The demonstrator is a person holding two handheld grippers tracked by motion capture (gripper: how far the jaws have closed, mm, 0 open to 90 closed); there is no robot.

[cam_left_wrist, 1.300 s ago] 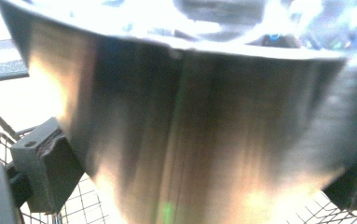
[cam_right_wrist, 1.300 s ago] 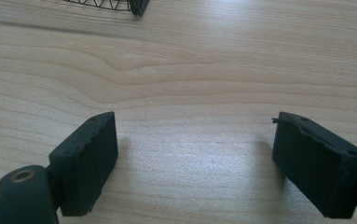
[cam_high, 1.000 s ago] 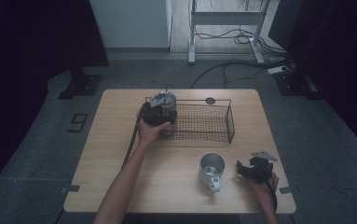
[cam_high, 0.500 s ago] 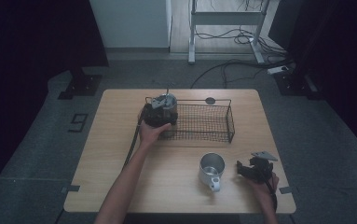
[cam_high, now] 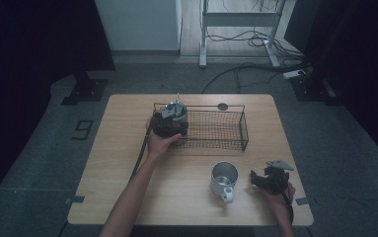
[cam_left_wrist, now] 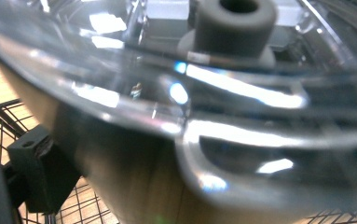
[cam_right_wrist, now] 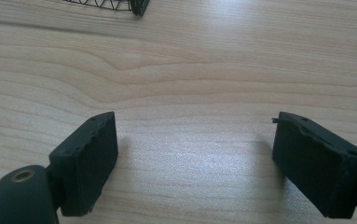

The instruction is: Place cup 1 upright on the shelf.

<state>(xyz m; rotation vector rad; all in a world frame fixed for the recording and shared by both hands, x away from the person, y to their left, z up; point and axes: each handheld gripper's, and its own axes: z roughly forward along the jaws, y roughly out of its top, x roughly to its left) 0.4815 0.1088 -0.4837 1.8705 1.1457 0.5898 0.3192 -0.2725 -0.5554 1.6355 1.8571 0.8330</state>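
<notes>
1. The left tongs (cam_high: 170, 118) hold a clear glass lid (cam_left_wrist: 223, 93) at the left end of the wire basket (cam_high: 226, 129); their jaws have just eased wider.
2. The right tongs (cam_high: 269, 178) rest open and empty on the tabletop (cam_high: 127, 148), beside a steel mug (cam_high: 224, 178).

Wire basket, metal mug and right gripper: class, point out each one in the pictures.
Wire basket (cam_high: 226, 129), high view, mesh floor.
Metal mug (cam_high: 224, 176), high view, rim.
Right gripper (cam_right_wrist: 195, 161), right gripper view, midway between jaws.
</notes>
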